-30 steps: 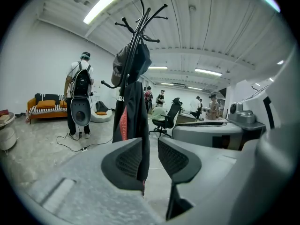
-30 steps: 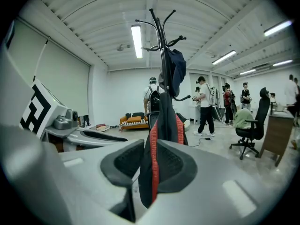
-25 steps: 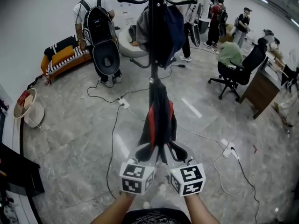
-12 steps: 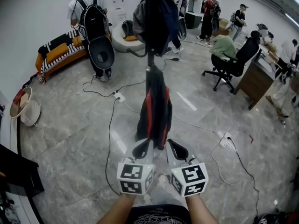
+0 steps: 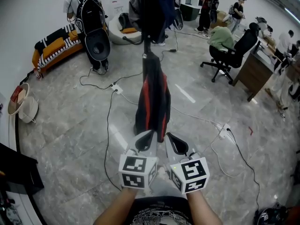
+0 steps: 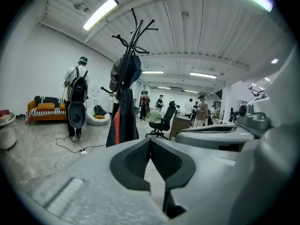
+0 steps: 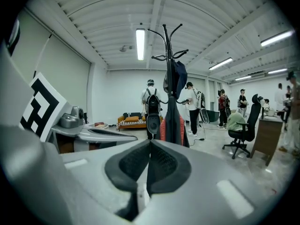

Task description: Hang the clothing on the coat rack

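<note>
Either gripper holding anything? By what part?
Nothing. Left gripper and right gripper both just closed, empty; the jacket hangs on the coat rack, clear of both.

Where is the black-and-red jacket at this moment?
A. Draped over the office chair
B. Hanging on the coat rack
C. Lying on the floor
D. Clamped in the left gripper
B: the black-and-red jacket hangs from the coat rack, while the left gripper and right gripper are shut on nothing.
</note>
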